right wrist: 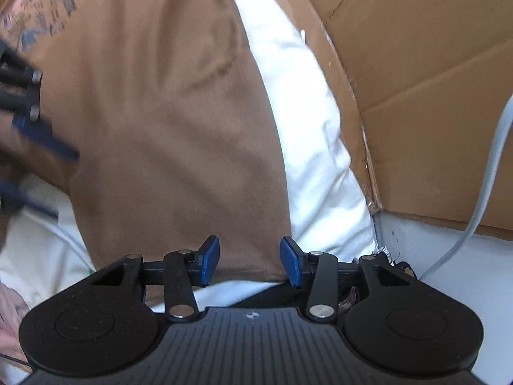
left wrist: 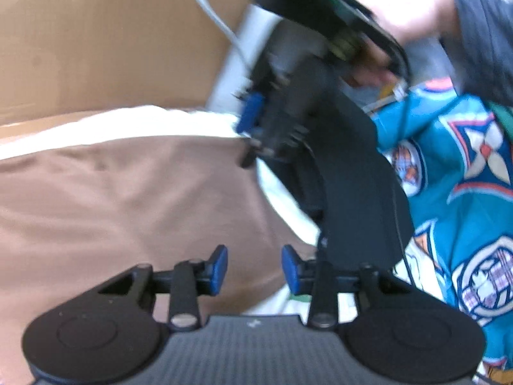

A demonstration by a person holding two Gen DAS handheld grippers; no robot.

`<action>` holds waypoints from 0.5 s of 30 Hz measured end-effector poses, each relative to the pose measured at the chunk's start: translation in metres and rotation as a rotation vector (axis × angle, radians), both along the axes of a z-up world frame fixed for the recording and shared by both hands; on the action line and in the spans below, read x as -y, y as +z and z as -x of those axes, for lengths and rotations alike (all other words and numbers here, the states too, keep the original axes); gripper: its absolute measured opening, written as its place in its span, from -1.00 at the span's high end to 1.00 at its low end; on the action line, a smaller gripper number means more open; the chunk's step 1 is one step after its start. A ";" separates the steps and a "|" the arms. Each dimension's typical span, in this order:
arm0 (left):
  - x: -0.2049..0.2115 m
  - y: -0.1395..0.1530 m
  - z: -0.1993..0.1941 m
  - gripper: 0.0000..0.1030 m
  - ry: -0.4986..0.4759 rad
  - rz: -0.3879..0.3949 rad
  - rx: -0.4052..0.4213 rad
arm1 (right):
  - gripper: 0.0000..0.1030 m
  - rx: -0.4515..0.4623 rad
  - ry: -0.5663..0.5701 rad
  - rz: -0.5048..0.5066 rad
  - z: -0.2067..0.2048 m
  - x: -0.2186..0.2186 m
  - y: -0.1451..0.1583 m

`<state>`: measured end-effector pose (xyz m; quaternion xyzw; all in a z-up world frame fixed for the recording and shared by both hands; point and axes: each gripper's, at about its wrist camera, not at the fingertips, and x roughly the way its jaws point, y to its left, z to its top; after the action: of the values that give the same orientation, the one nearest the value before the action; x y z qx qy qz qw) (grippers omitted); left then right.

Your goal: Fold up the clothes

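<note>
Hovering: two claws hang over a brown T-shirt (right wrist: 166, 122) spread on a white sheet (right wrist: 307, 147).
Left claw (left wrist: 255, 271): blue pads parted to a middling gap, nothing between them, brown cloth below.
Right claw (right wrist: 250, 261): jaws likewise half open and empty, pointing straight down at the shirt's edge, where brown meets white.
Shirt: lies flat, mildly creased, a faded print (right wrist: 38, 16) near one end; neither claw has hold of it.
Other garment: a teal patterned jersey (left wrist: 455, 192) sits just beside the brown one, partly behind the right claw's black body as the left camera sees it.
Risk: with both grips loose, the fold could spring back or lie crooked; a pinch taken at this edge may gather sheet along with shirt.
Second risk: the white cable (right wrist: 481, 192) trailing near the right claw could snag on a lift.
Container: a cardboard box (right wrist: 426, 73) stands beside the sheet; its contents cannot be seen.
</note>
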<state>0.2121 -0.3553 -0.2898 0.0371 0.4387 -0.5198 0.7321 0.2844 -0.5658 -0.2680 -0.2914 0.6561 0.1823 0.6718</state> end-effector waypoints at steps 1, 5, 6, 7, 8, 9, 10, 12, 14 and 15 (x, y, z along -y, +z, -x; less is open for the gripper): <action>-0.009 0.003 -0.003 0.23 0.021 -0.004 0.008 | 0.04 0.014 -0.001 -0.001 0.001 -0.002 0.003; -0.037 0.010 -0.015 0.23 0.094 -0.025 0.031 | 0.04 0.057 0.003 -0.004 0.000 -0.015 0.004; -0.041 0.012 -0.018 0.23 0.110 -0.032 0.038 | 0.04 0.067 0.005 -0.007 0.003 -0.022 0.001; -0.045 0.014 -0.020 0.23 0.122 -0.038 0.046 | 0.04 0.076 0.008 -0.012 0.001 -0.025 0.000; -0.049 0.016 -0.023 0.23 0.134 -0.042 0.052 | 0.04 0.083 0.014 -0.017 -0.001 -0.029 -0.001; -0.053 0.018 -0.026 0.23 0.146 -0.045 0.057 | 0.04 0.087 0.023 -0.021 -0.003 -0.033 -0.002; -0.057 0.020 -0.030 0.23 0.159 -0.048 0.062 | 0.04 0.090 0.033 -0.026 -0.005 -0.037 -0.003; -0.066 0.024 -0.036 0.23 0.182 -0.054 0.069 | 0.04 0.099 0.043 -0.037 -0.009 -0.046 -0.002; -0.075 0.026 -0.045 0.24 0.207 -0.063 0.078 | 0.04 0.109 0.047 -0.048 -0.013 -0.054 0.000; -0.080 0.027 -0.049 0.24 0.218 -0.067 0.084 | 0.04 0.114 0.049 -0.053 -0.015 -0.058 0.001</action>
<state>0.2612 -0.2758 -0.2630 0.0355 0.4264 -0.4200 0.8004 0.2994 -0.5073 -0.2670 -0.2992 0.6045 0.1991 0.7109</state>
